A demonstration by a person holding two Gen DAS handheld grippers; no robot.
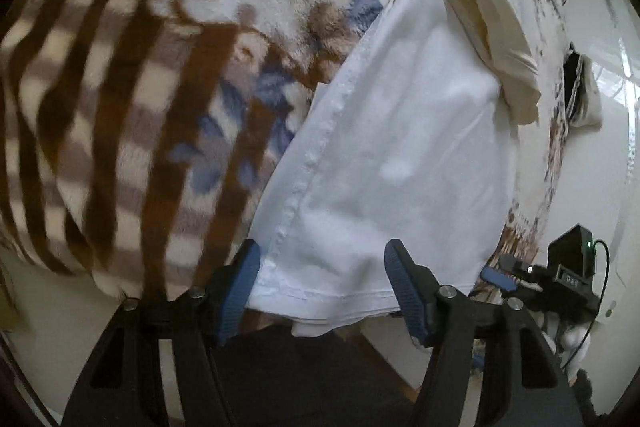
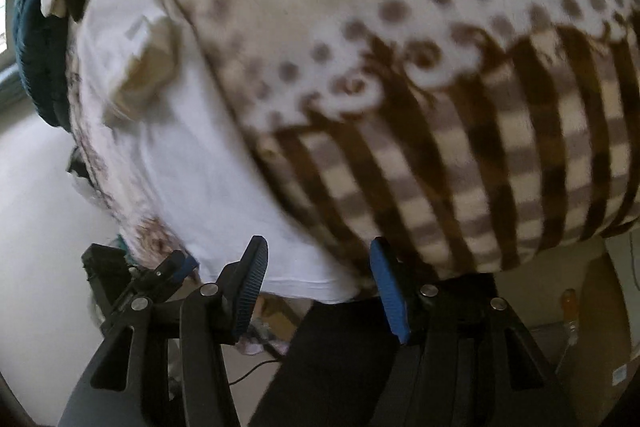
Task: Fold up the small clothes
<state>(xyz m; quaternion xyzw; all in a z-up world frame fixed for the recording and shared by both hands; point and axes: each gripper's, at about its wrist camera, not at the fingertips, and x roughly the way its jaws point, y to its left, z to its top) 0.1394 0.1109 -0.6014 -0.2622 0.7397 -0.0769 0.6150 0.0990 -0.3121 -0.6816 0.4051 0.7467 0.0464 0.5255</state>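
Observation:
A white garment (image 1: pixel 400 163) lies flat on a patterned fleece blanket (image 1: pixel 120 99), its hem hanging over the near edge. A cream cloth (image 1: pixel 492 23) lies on its far end. My left gripper (image 1: pixel 320 291) is open, its blue-padded fingers (image 1: pixel 240 291) on either side of the hem, not closed on it. In the right wrist view the same white garment (image 2: pixel 192 163) runs along the blanket's left part, with the cream cloth (image 2: pixel 144 75) on it. My right gripper (image 2: pixel 316 287) is open at the hem's right corner. The other gripper (image 2: pixel 160 275) shows at the left.
The blanket (image 2: pixel 440 107) covers a raised bed-like surface with brown stripes and dots. A dark teal fabric (image 2: pixel 36 47) sits at the far left. A pale floor (image 1: pixel 592 167) lies beyond the bed edge. Dark clothing of the person (image 2: pixel 340 367) is below the grippers.

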